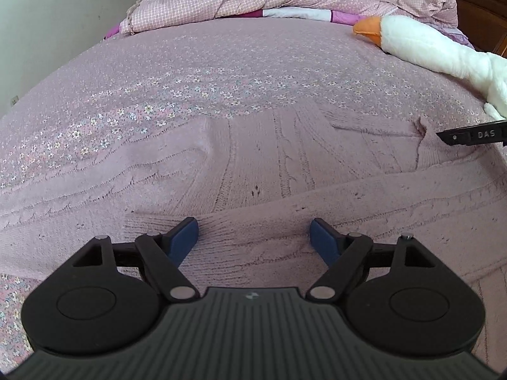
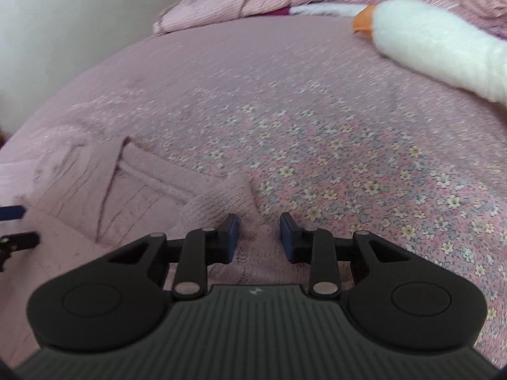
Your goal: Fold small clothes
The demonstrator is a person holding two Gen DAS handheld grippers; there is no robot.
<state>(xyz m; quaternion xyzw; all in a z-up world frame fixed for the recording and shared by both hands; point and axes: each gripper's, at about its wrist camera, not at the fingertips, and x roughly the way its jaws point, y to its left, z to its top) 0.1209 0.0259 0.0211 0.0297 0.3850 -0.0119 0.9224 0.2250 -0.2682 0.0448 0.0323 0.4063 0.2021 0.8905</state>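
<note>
Left wrist view: the left gripper (image 1: 254,232) hangs low over the pink knit sweater (image 1: 259,164) spread on the floral bedsheet (image 1: 221,63), jaws spread wide, gripping nothing. Right wrist view — blurred — shows the right gripper (image 2: 259,232) part-open, blue pads (image 2: 233,231) straddling a sleeve cuff (image 2: 221,199) without clamping it. A white plush goose (image 1: 427,44) lies well apart.
</note>
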